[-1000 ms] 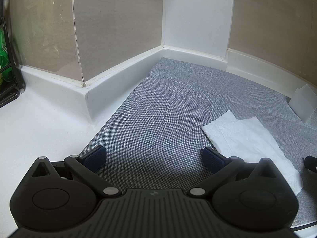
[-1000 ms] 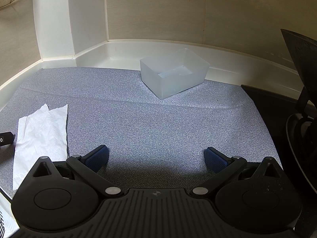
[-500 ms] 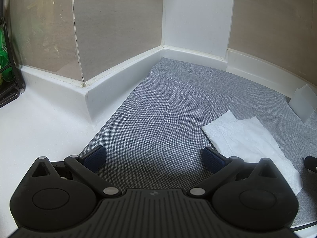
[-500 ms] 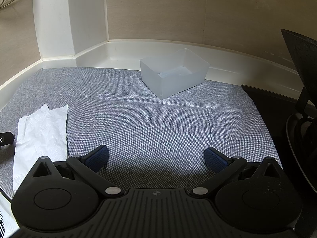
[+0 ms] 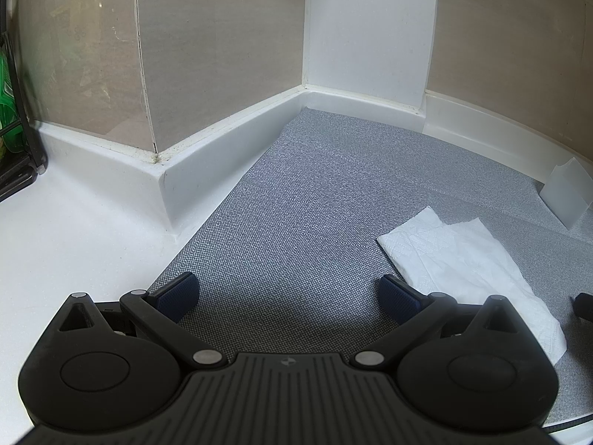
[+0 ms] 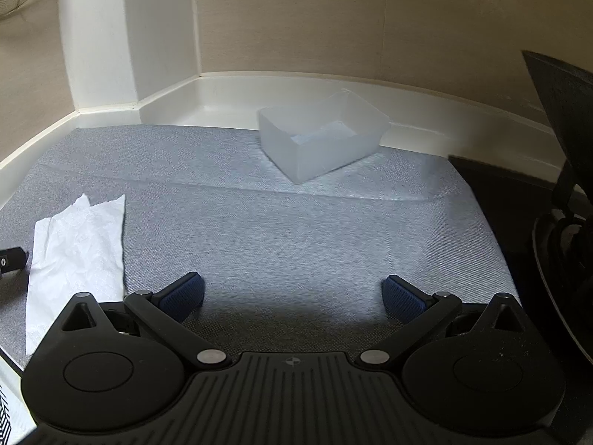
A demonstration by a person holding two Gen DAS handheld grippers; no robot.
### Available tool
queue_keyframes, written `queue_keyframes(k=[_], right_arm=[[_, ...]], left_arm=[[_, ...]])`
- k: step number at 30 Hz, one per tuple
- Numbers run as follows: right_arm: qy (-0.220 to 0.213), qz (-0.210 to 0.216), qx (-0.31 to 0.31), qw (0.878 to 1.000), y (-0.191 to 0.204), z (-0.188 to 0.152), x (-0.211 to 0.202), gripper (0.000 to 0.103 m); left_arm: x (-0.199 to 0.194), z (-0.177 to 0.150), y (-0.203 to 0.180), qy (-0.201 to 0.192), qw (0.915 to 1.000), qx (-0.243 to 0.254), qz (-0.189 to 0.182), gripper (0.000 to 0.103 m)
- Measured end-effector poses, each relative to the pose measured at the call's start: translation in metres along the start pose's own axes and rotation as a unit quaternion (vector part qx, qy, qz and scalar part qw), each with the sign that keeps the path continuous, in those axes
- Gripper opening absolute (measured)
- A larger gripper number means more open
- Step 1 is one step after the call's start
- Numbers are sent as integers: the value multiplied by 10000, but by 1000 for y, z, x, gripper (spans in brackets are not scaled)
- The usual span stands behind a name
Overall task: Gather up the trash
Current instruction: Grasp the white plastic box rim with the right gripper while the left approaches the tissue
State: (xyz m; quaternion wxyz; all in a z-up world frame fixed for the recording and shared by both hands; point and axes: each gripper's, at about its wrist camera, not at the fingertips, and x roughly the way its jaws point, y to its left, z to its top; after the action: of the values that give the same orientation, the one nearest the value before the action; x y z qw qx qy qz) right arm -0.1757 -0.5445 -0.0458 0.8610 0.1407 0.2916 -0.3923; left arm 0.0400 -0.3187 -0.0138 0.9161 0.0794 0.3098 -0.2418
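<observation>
A crumpled white paper tissue [image 5: 470,259] lies flat on the grey mat [image 5: 315,200], just right of my left gripper [image 5: 289,293]. The left gripper is open and empty, its right fingertip at the tissue's near edge. In the right wrist view the tissue [image 6: 78,252] lies at the left, beside my right gripper [image 6: 292,294], which is open and empty above the mat [image 6: 296,230]. A translucent plastic box [image 6: 322,141], open on top, stands on the mat's far side; its corner also shows in the left wrist view [image 5: 567,193].
White counter [image 5: 74,230] lies left of the mat, with a white upstand and tiled walls behind. A black rack with a green item [image 5: 11,111] stands at far left. A black stove with a pan [image 6: 556,193] borders the mat on the right.
The right wrist view has shifted slightly and is blurred, so the right gripper is moving a little. The left gripper and the tissue have not moved.
</observation>
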Motion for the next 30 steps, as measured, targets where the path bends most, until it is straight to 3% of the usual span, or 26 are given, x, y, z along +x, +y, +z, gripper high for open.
queue_keyframes(k=[8, 16, 20, 25, 26, 28, 30], right_arm=[[72, 400, 540, 9977, -19, 24, 13, 103], [140, 609, 1984, 9781, -15, 72, 49, 103], [99, 284, 2460, 9688, -10, 97, 73, 103], [427, -314, 2257, 9727, -6, 115, 106, 103], [391, -437, 2072, 9765, -3, 114, 106, 102], [180, -678, 1744, 9822, -1, 110, 99, 80], [-23, -606, 1668, 9841, -5, 101, 90, 73]], left_arm=[[0, 0, 0, -1, 10000, 4, 1, 103], [0, 0, 0, -1, 10000, 0, 0, 103], [0, 0, 0, 0, 10000, 1, -3, 103], [0, 0, 0, 0, 10000, 0, -3, 103], [0, 0, -1, 0, 10000, 1, -3, 103], [0, 0, -1, 0, 10000, 1, -2, 103], [0, 0, -1, 0, 10000, 1, -2, 103]])
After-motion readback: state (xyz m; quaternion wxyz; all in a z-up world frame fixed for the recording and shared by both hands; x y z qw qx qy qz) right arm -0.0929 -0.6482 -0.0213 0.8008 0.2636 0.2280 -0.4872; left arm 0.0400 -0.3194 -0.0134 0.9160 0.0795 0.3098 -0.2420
